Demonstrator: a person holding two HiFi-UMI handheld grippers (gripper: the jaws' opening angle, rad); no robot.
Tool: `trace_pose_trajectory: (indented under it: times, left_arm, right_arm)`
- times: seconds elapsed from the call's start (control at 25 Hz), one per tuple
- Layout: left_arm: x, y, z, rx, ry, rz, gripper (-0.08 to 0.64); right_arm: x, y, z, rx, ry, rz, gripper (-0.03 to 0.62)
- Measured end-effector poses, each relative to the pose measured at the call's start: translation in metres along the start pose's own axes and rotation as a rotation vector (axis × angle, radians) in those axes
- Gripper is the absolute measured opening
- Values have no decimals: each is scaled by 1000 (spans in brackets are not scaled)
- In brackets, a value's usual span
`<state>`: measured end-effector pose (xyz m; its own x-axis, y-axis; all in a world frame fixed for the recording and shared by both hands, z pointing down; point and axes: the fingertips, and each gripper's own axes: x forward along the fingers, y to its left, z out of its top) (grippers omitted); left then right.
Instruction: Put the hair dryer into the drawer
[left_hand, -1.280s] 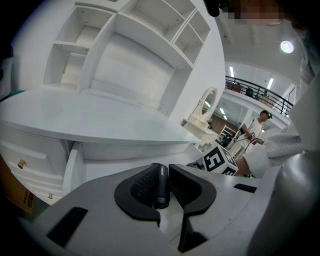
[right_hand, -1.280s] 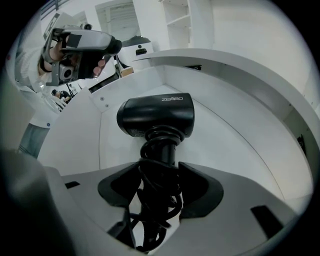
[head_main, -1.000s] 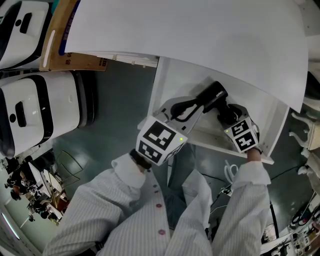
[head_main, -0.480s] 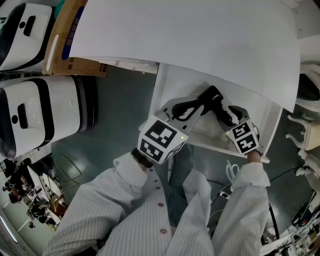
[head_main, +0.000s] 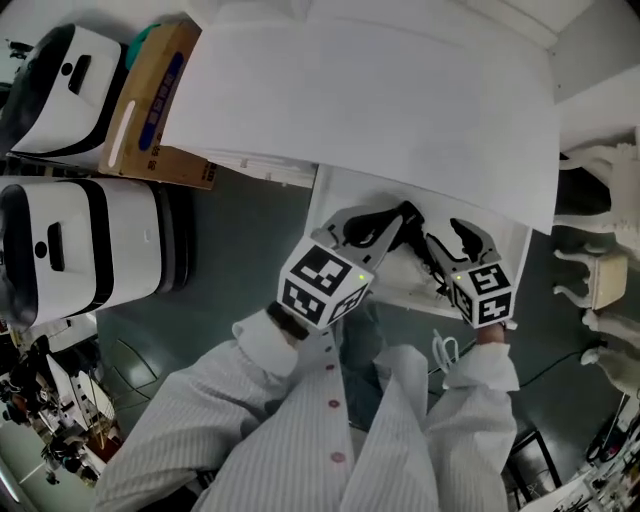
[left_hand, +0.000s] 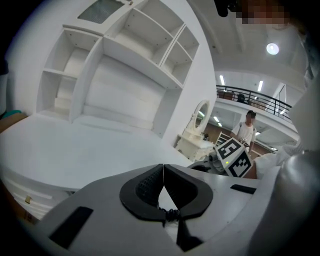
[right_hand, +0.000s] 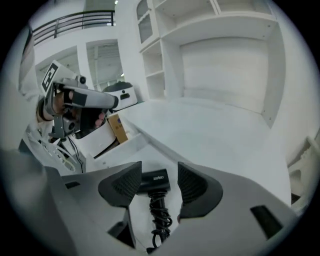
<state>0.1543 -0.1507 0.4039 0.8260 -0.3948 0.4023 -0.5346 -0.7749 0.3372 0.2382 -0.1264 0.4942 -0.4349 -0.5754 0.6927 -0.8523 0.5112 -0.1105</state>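
Observation:
The black hair dryer (right_hand: 155, 181) lies in the open white drawer (head_main: 345, 195) under the table top, its coiled cord (right_hand: 159, 216) trailing toward me. In the head view the hair dryer (head_main: 407, 222) shows between the two grippers. My right gripper (right_hand: 159, 175) hovers over it, open, with the dryer's body visible in the gap between the jaws and apart from them. My left gripper (left_hand: 163, 170) is shut, tips touching; a bit of coiled cord shows low behind them. In the head view the left gripper (head_main: 392, 222) and right gripper (head_main: 452, 240) sit over the drawer.
The white table top (head_main: 370, 90) overhangs the drawer's back. A cardboard box (head_main: 150, 110) and two white-and-black machines (head_main: 80, 250) stand at the left. Carved white furniture (head_main: 600, 270) is at the right. A white cable (head_main: 443, 350) lies on the floor below the drawer front (head_main: 400, 292).
The hair dryer has gone from being held up at the table edge to lying low in the drawer. Both grippers have drawn back toward me, and the right one's jaws now stand apart.

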Motion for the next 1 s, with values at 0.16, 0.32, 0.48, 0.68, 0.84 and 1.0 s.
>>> trace_pose_trajectory:
  times: [0.16, 0.32, 0.48, 0.68, 0.84, 1.0]
  left_arm:
    - [-10, -9, 30, 26, -45, -21, 11]
    - [-23, -16, 51, 44, -80, -28, 9]
    - [-36, -26, 74, 70, -121, -37, 10]
    - [-48, -43, 102, 115, -172, -63, 9]
    - [-55, -57, 120, 153, -206, -95, 9]
    - [-59, -69, 135, 180, -238, -123, 9]
  right_arm:
    - [-32, 2, 39, 46, -102, -49, 206]
    - [-63, 11, 70, 111, -203, -74, 206]
    - [-95, 27, 103, 141, -327, -81, 204]
    - [-138, 44, 152, 137, -482, -95, 158]
    - [-168, 58, 183, 104, -574, -127, 96]
    - [-185, 69, 199, 61, -601, -158, 50]
